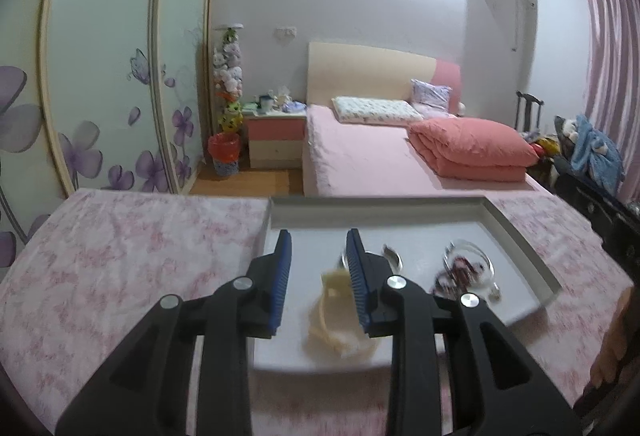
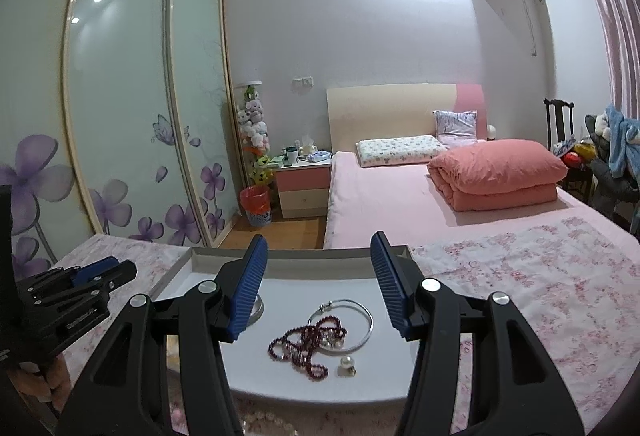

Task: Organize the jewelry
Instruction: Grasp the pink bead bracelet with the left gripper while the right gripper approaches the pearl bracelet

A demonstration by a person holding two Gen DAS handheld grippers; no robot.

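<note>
A shallow white tray (image 1: 380, 203) (image 2: 304, 256) lies on a pink floral cloth. In it are a silver bangle (image 2: 354, 320), a dark red bead string (image 2: 308, 346) and a pearl piece (image 2: 346, 365). My right gripper (image 2: 320, 238) hovers over them, open, with nothing between its blue pads. My left gripper (image 1: 318, 233) stands open over the tray's left half. A blurred cream piece (image 1: 336, 320) lies below, close by the right pad, and I cannot tell if it touches. A silver ring-like piece (image 1: 394, 258) and the bangle with beads (image 1: 464, 268) lie to its right. The left gripper (image 2: 96, 272) also shows at the far left.
The floral cloth (image 1: 132, 248) spreads around the tray on both sides. A hand (image 1: 612, 348) shows at the right edge. Beyond are a bed with a folded pink quilt (image 2: 500, 176), a nightstand (image 2: 304, 192) and sliding wardrobe doors (image 2: 120, 116).
</note>
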